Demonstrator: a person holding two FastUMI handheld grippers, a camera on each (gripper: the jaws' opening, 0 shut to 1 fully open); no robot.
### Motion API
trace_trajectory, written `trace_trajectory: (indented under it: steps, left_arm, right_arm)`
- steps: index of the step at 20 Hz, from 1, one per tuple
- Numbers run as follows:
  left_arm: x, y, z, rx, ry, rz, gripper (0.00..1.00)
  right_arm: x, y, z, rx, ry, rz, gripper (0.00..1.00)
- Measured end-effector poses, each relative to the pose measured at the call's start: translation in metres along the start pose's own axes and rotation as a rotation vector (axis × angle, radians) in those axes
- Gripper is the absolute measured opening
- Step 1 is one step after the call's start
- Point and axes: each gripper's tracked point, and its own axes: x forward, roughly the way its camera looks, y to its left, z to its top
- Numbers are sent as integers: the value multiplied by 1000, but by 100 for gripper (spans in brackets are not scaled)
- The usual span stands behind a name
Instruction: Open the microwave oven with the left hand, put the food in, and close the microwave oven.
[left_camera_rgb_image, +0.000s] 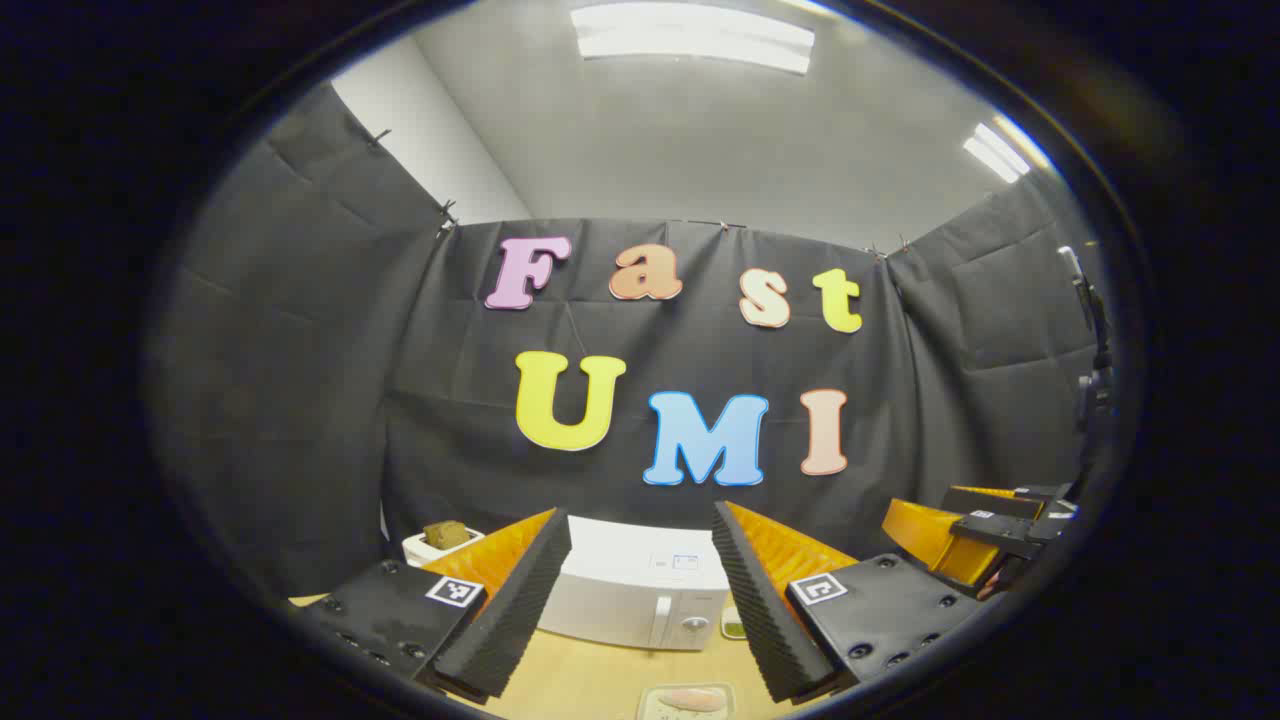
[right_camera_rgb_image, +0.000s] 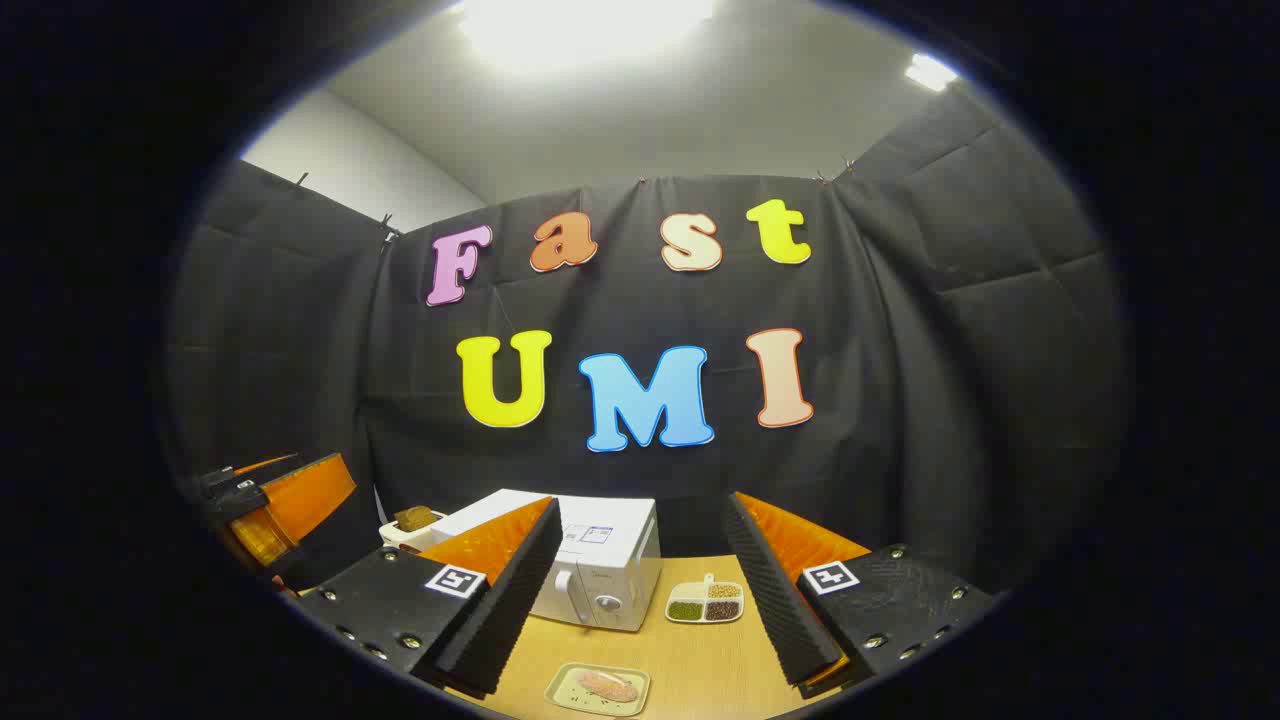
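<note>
A white microwave oven (left_camera_rgb_image: 640, 592) stands shut near the back edge of a wooden desk (left_camera_rgb_image: 590, 680), its door closed and its dial at the right of its front, seen between the fingers of the left gripper (left_camera_rgb_image: 640, 612), which hangs above the desk's near side with its jaws spread wide and nothing between them. In the right gripper view the same microwave oven (right_camera_rgb_image: 600, 565) sits left of centre toward the back edge, and the right gripper (right_camera_rgb_image: 640, 610) hovers likewise parted and empty. To the left of the oven, near the back left corner, a white toaster (left_camera_rgb_image: 440, 545) holds a brown slice in its top. Just beside the oven's right side rests a small divided dish (right_camera_rgb_image: 706, 603) with four compartments of green, brown and dark grains. Closer to the front edge, well apart from the oven, lies a pale rectangular tray (right_camera_rgb_image: 598, 689) carrying the food (right_camera_rgb_image: 608, 685), a pinkish piece resting on the tray's middle. In the left gripper view the tray (left_camera_rgb_image: 688, 702) shows at the bottom, between the two fingers
</note>
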Motion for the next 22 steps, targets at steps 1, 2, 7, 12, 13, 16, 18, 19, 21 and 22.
trace_trajectory:
  steps: [1, 2, 7, 12, 13, 16, 18, 19, 21, 22]
  left_arm:
    - [-1, 1, -2, 11, 5, 1, 95]
    - [-1, 1, -3, 19, 7, 0, 95]
    - [1, -4, -12, -4, 13, 17, 93]
    - [14, -10, -20, -4, 26, 21, 96]
    - [16, -12, -19, 1, 22, 22, 98]
    - [21, -19, -19, -4, 26, 15, 95]
    - [23, -24, -18, -2, 24, 9, 95]
    - [23, -25, -21, 4, 26, 3, 95]
    - [24, -29, -27, 13, 37, -10, 96]
    - [26, -32, -31, 14, 46, -16, 96]
  right_arm:
    - [0, 0, -2, 6, 6, 4, 99]
    - [0, 0, -2, 11, 7, 8, 99]
    - [5, -7, -3, -16, 7, 17, 99]
    - [9, -14, -5, -15, 5, 28, 99]
    - [11, -16, -3, -16, 2, 29, 99]
    - [14, -25, -3, -2, 7, 20, 99]
    - [15, -31, 0, 13, 6, 5, 99]
    - [15, -33, 0, 16, 7, -2, 99]
    - [16, -36, -1, 16, 11, -11, 99]
    - [16, -37, -2, 17, 15, -12, 99]
